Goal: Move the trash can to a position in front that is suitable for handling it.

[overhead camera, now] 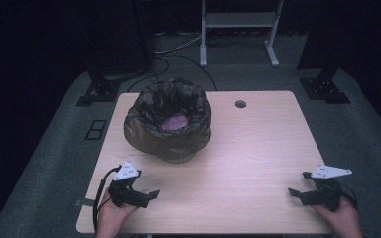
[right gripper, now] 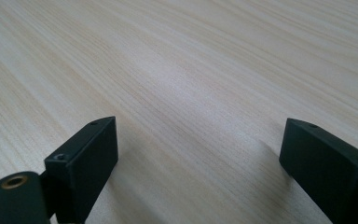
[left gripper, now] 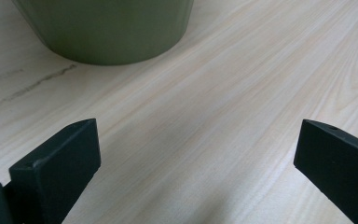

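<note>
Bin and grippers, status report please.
Left gripper open, empty, near table front edge. Right gripper open, empty. Bagged bin upright, untouched. Nothing between.

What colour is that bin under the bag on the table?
Olive green: the bin shows best in the left gripper view, below its dark bag.

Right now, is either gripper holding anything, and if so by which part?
Nothing is held. The left gripper and the right gripper both rest open over bare wooden table, apart from the bin lined with a dark bag.
</note>
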A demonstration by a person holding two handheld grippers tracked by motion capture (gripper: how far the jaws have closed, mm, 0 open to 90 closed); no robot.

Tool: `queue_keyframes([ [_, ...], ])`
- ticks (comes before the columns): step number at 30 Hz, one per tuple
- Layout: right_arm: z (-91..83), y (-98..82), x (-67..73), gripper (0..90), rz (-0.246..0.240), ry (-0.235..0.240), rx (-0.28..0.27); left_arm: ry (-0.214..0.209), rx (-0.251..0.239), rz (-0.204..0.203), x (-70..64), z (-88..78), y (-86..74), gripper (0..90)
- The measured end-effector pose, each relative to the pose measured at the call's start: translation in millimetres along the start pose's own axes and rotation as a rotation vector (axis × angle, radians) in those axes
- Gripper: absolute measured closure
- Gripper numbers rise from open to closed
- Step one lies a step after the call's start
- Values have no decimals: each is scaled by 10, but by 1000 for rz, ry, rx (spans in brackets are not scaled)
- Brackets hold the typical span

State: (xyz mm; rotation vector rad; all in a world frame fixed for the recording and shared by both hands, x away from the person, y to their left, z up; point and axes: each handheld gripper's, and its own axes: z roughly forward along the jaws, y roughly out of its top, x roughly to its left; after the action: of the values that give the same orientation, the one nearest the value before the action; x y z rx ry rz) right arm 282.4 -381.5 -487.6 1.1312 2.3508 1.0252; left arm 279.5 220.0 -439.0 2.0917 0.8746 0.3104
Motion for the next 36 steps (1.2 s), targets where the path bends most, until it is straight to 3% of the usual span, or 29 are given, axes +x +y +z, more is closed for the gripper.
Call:
queue_keyframes([
  [14, 0, 0, 0, 102, 0, 0, 0, 17, -11, 14, -14, -310, 228, 0],
  [36, 0, 0, 0, 102, 0, 0, 0, 16, -32, 33, 118, -565, 727, 0],
])
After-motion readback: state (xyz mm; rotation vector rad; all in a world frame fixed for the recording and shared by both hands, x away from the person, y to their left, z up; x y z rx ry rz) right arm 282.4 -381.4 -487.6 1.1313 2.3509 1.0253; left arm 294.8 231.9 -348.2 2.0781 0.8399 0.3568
